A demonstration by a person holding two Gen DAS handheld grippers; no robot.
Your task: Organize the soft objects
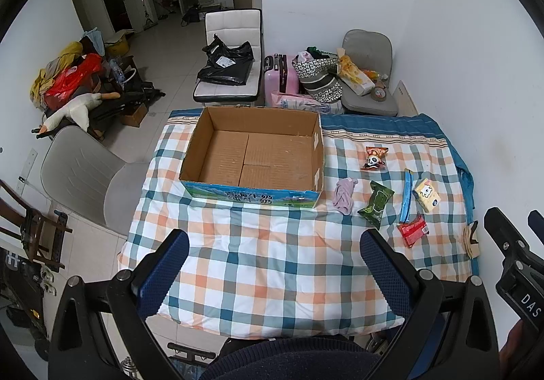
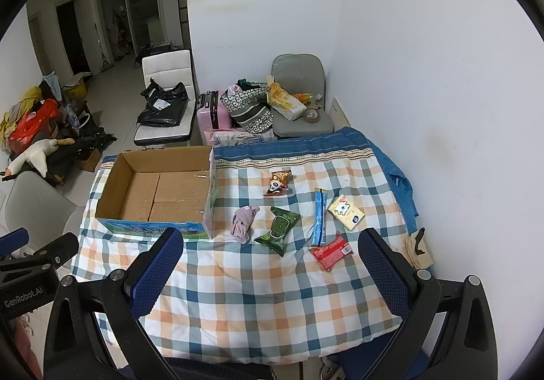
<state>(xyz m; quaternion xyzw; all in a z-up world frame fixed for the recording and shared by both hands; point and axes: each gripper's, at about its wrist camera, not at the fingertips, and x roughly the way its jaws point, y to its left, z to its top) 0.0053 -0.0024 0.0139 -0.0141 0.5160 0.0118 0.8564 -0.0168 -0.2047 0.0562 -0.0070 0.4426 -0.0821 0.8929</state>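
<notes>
An open, empty cardboard box [image 1: 251, 155] [image 2: 156, 193] stands on the plaid quilt [image 1: 272, 261] [image 2: 265, 285]. To its right lie a pink cloth [image 1: 344, 194] [image 2: 243, 223], a green wipes pack [image 1: 375, 205] [image 2: 278, 230], a panda snack bag [image 1: 374, 158] [image 2: 278, 183], a blue stick pack [image 1: 406, 196] [image 2: 319, 217], a yellow tissue pack [image 1: 426, 194] [image 2: 346, 211] and a red pack [image 1: 413, 229] [image 2: 331, 251]. My left gripper [image 1: 275, 244] is open and empty over the quilt's near part. My right gripper [image 2: 272, 244] is open and empty, just short of the packs.
A tan item [image 1: 472, 239] [image 2: 418, 249] lies at the quilt's right edge by the white wall. A grey chair [image 1: 88, 176] stands left of the table. Beyond the table stand a white chair with a black bag [image 1: 231, 64], a pink suitcase [image 1: 282, 77] and bags on a grey chair [image 1: 367, 81].
</notes>
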